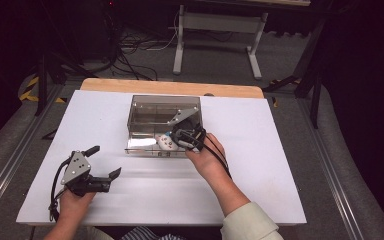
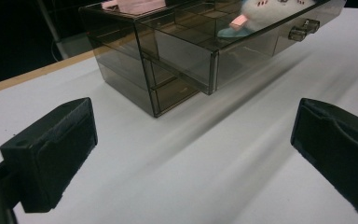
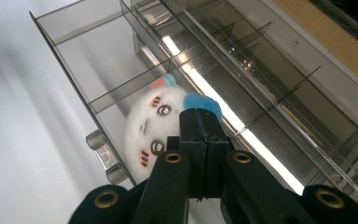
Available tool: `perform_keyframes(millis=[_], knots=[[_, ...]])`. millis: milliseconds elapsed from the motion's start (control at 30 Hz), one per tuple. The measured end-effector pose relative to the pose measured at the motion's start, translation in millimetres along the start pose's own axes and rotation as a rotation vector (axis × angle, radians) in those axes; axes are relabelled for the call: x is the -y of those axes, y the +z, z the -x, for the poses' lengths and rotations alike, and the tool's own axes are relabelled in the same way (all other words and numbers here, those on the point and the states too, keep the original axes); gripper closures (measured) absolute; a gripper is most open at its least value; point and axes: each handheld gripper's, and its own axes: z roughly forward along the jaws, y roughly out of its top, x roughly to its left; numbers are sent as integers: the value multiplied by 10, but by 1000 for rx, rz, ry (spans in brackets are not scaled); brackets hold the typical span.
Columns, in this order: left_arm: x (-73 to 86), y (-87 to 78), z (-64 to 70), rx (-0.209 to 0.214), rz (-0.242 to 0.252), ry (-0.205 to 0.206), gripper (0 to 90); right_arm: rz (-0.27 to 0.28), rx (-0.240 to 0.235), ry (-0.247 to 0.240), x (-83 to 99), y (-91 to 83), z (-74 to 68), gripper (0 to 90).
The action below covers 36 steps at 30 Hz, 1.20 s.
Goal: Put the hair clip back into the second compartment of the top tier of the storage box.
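Now the right gripper (image 3: 199,122), fingers pressed together on the plush toy (image 3: 156,128), lowers it into the open drawer (image 1: 145,146) mid-tabletop; left gripper (image 1: 105,162) waits, fingers apart. Next: release.

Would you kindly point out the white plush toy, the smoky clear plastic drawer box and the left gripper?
white plush toy (image 3: 154,122): right gripper view, its face.
smoky clear plastic drawer box (image 1: 150,111): high view, its top panel.
left gripper (image 1: 105,162): high view, midway between its open jaws.

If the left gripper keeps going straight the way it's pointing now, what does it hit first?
Probably the smoky clear drawer box: the left gripper, jaws open, points across bare white table toward its near corner. Depth is hard to judge.
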Motion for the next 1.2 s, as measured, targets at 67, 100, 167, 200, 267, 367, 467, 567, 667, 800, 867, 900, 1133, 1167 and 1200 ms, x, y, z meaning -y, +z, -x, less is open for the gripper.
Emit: perform_keyframes(millis=[67, 100, 167, 200, 267, 367, 467, 567, 667, 800, 867, 900, 1133, 1167, 1200], knots=[[0, 0, 0, -1, 1, -1, 13, -15, 18, -17, 5, 12, -11, 900], [0, 1, 0, 0, 0, -1, 13, -19, 25, -23, 9, 18, -16, 900], [-2, 2, 0, -4, -3, 7, 13, -20, 25, -23, 11, 22, -15, 900], [-2, 3, 2, -4, -3, 7, 13, -20, 24, -21, 12, 25, -14, 900], [-2, 4, 0, -3, -4, 11, 13, -21, 24, -19, 13, 36, -15, 900], [-3, 2, -2, -4, -5, 11, 13, -24, 27, -18, 15, 51, -10, 900], [-2, 3, -2, -2, -5, 10, 13, -35, 46, -32, 12, 70, -30, 900], [-2, 1, -2, -3, -4, 11, 13, -41, 51, -35, 5, 91, -37, 900], [-1, 1, 1, -3, -4, 6, 13, -54, 56, -37, 14, 134, -35, 900], [-2, 1, -5, -4, -2, 8, 13, -48, 65, -38, 10, 157, -42, 900], [-2, 2, -5, -4, -2, 8, 13, -45, 70, -40, 11, 155, -41, 900], [-1, 2, -2, -3, -1, 3, 13, -42, 76, -44, 13, 149, -38, 900], [1, 1, -1, 0, 1, -2, 13, 27, 65, -6, 23, -21, 22, 900], [1, 0, -1, 0, 0, -2, 13, 36, 58, -3, 22, -54, 26, 900], [0, 0, -1, 0, -1, -1, 13, 43, 48, 0, 22, -77, 28, 900]])
